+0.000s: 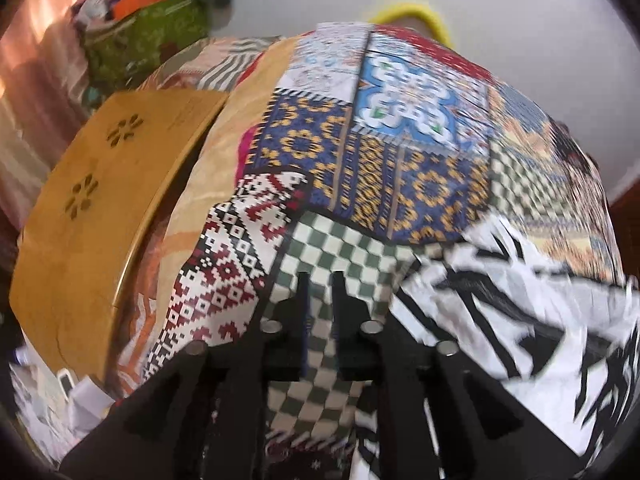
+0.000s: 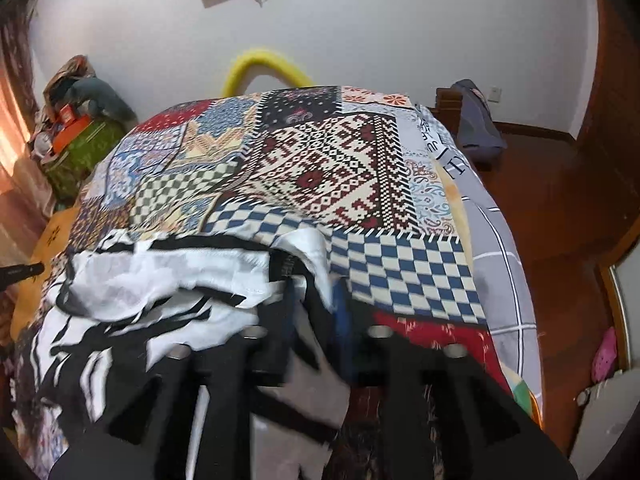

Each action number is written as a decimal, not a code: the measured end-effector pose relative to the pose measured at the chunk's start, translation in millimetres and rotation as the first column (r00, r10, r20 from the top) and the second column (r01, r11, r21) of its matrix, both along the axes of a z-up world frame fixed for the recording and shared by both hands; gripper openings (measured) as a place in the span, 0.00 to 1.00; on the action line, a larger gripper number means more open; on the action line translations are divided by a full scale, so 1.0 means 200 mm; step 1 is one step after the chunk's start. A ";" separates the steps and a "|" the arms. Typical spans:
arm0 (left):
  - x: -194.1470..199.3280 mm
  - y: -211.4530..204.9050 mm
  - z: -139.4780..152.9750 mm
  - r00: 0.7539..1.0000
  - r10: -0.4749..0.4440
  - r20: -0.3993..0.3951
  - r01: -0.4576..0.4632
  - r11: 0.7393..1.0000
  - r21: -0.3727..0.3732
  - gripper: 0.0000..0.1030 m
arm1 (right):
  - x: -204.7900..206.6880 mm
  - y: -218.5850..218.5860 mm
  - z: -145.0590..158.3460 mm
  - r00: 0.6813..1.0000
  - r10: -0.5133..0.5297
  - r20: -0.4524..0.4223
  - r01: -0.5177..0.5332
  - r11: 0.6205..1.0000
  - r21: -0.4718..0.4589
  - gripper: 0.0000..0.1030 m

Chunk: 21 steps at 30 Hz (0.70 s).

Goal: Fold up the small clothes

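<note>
Folding barely begun, judging by the lie of the cloth. Black-and-white patterned thin-fabric garment in a loose, rumpled heap on the near edge of the multicoloured patchwork quilt, spread across that edge from the quilt's left side to about its middle. No flat panel, no straight crease, no stacked layers to be seen; sleeves or legs impossible to pick out among the wrinkles. Probably left to do: smoothing the piece flat on the quilt, then every fold. No finished pile anywhere on the quilt.

Right gripper low over the quilt's near edge, at the right end of the heap: fingers parted, a white flap of the garment standing up in the gap, pads seemingly not pressing on it, though blurred. Left gripper over a green-and-cream chequered patch of the quilt, just left of the garment: fingers slightly apart, nothing between them, only chequered cloth showing through the gap.

Writing: a few dark capital letters on the grey-and-white lined sheet hanging off the quilt's right side, too warped and small to read with confidence. No brand, tag or label legible on the garment or on either gripper.
</note>
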<state>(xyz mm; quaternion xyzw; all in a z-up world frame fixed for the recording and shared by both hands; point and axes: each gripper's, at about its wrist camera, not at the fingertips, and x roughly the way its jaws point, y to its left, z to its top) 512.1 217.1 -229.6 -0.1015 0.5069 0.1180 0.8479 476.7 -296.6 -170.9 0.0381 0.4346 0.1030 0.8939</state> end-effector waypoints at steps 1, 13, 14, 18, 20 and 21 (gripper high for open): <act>-0.03 -0.03 0.01 1.000 -0.028 0.002 0.028 1.000 0.008 0.28 | -0.03 0.00 0.02 1.000 0.000 0.005 0.000 1.000 0.006 0.45; -0.49 -0.34 -0.05 0.978 -0.202 -0.055 0.206 0.977 0.062 0.73 | -0.55 -0.01 -0.06 0.992 0.079 -0.100 -0.068 0.992 0.106 0.58; -0.51 -0.34 -0.07 0.979 -0.195 -0.068 0.199 0.978 0.061 0.73 | -0.57 -0.01 -0.08 0.991 0.077 -0.107 -0.064 0.990 0.124 0.58; -0.57 -0.33 -0.12 0.985 -0.151 -0.084 0.149 0.988 -0.029 0.67 | -0.64 0.02 -0.09 0.992 0.083 -0.096 -0.067 0.985 0.158 0.58; -0.59 -0.31 -0.14 0.987 -0.142 -0.078 0.132 0.984 -0.124 0.47 | -0.65 0.04 -0.10 0.990 0.094 -0.102 -0.074 0.980 0.184 0.50; -0.59 -0.31 -0.14 0.987 -0.140 -0.075 0.126 0.979 -0.163 0.31 | -0.66 0.07 -0.10 0.988 0.108 -0.111 -0.086 0.979 0.187 0.45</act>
